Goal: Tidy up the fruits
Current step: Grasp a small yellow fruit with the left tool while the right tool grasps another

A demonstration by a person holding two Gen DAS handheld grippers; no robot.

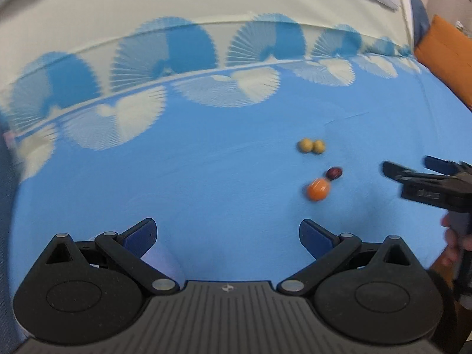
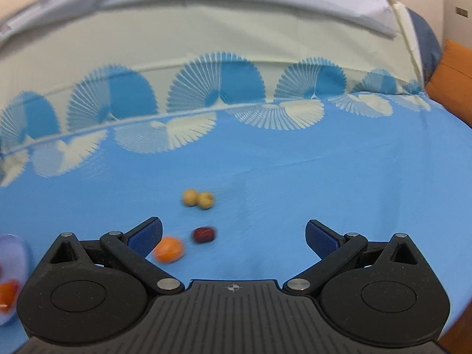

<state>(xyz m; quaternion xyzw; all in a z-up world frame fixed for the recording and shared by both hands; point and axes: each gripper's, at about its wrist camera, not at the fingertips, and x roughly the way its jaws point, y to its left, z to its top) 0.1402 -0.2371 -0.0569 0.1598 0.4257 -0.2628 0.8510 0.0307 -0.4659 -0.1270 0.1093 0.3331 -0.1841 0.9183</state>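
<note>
Blue bedsheet with a fan-pattern border covers the work surface. At the far left of the right wrist view, a pale container already holds something orange. The left gripper is spread wide, empty, well apart from the fruit. An orange fruit, a dark red fruit and two yellow fruits lie loose on the sheet. The right gripper, also wide open and empty, is nearer; the orange fruit sits just beside its left finger, so a leftward shift should centre it.
</note>
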